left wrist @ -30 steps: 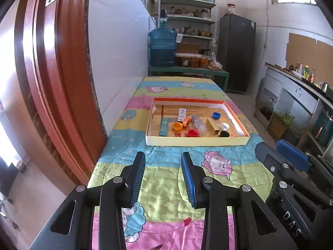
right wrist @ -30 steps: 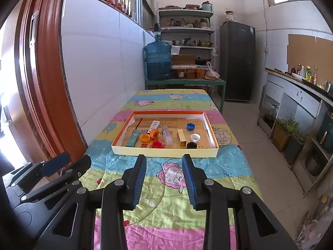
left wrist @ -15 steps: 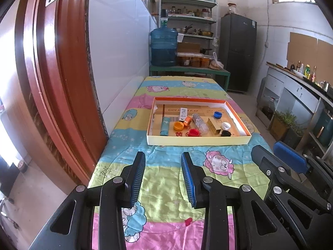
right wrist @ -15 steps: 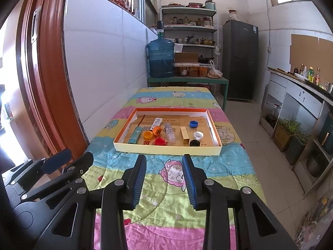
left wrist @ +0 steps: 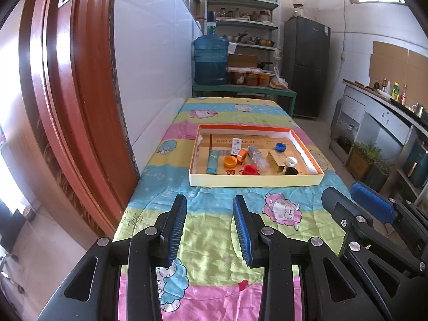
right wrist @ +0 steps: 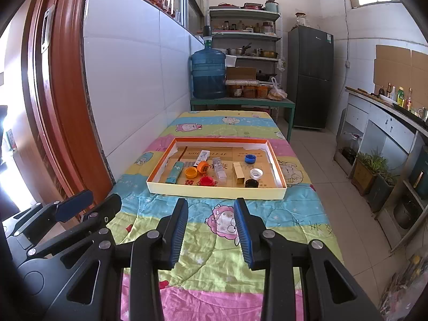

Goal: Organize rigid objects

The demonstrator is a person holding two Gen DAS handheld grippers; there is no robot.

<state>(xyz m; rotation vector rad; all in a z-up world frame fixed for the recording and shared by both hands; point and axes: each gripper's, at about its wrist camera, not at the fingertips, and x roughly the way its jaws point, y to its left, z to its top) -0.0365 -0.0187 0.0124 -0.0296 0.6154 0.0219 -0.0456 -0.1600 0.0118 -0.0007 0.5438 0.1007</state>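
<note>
"golden leaf" partly legible on cardboard floor (left wrist: 248, 141) of tray (left wrist: 256, 181), yellow chinese characters unreadable

Print on small white rectangular packet (left wrist: 235, 145) in shallow cardboard tray (left wrist: 256, 181) too small to read; black cap (right wrist: 251, 183) partly hidden behind tray's near wall.

We are drawing both tools slightly back from the shallow cardboard tray (right wrist: 216, 190), which is sitting a little farther up in both views. In the left view, the right tool (left wrist: 345, 208) is showing its blue pad again.
</note>
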